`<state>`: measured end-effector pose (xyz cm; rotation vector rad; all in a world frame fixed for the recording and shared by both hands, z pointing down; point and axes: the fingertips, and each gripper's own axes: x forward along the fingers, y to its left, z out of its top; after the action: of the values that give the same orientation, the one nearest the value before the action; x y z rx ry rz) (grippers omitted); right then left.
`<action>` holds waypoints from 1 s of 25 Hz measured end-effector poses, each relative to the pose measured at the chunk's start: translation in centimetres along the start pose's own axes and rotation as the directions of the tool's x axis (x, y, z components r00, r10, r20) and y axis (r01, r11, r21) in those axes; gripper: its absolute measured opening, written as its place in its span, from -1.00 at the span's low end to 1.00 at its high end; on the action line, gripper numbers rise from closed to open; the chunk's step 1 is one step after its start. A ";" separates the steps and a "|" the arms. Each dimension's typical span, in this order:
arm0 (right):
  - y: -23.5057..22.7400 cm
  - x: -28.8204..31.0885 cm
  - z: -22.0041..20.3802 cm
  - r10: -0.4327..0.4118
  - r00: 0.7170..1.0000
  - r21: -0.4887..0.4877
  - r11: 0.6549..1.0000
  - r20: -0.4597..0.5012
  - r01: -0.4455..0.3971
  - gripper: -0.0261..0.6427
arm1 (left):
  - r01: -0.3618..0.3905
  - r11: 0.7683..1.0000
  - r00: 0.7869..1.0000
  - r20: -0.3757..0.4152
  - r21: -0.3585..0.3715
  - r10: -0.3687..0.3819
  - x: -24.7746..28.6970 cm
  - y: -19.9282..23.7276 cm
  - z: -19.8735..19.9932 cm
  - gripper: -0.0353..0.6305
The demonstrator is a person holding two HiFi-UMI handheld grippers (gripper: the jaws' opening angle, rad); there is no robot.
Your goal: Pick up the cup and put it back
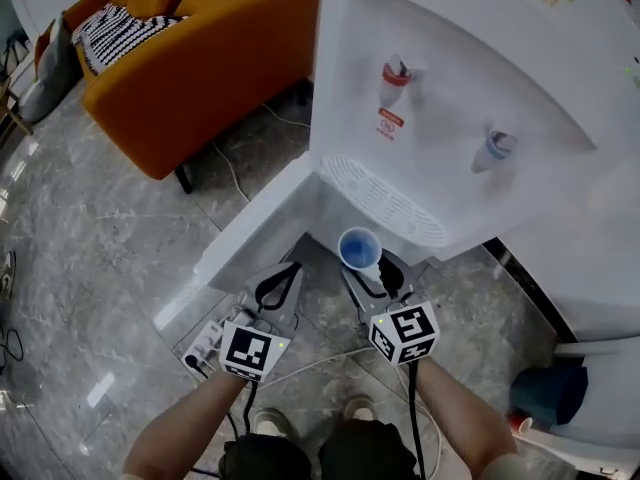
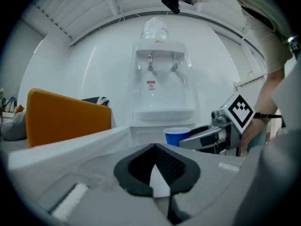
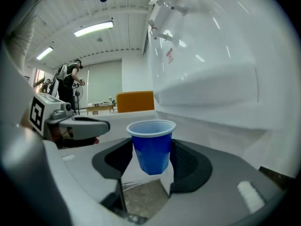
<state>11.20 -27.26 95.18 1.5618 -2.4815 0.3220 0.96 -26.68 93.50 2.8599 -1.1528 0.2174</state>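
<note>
One cup [image 1: 358,246], upright, clamped in your right gripper [image 3: 151,148];
drip tray [image 1: 385,200] lies just ahead; your left gripper [image 2: 155,147] sits closed, empty.

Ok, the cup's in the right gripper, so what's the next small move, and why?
Probably ease the right gripper forward and down onto the drip tray. Its jaws are clamped on the blue cup, which hangs upright in the air just short of that tray, so it needs a surface under it before the jaws open. The left gripper is shut, empty and off to the side.
</note>
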 end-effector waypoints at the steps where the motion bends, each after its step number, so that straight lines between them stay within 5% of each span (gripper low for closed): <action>1: 0.7 -0.7 1.1 0.008 1.000 -0.005 1.000 0.002 -0.008 -0.17 | -0.002 1.000 1.000 -0.010 0.003 0.002 -0.5 0.1 0.7 -0.89; 8: 4.0 -5.4 9.9 0.027 0.999 0.004 1.000 -0.017 -0.027 -0.17 | -0.013 1.000 0.997 -0.072 -0.009 0.012 -4.3 0.7 8.4 -0.89; 25: 7.0 -14.5 43.0 0.058 0.996 -0.024 0.998 0.061 -0.056 -0.17 | -0.035 0.999 0.999 -0.008 0.042 0.036 -10.6 3.5 39.7 -0.89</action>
<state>9.04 -23.98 49.43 1.5173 -2.5711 0.2571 -4.56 -25.90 52.62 2.8724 -1.2127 0.2584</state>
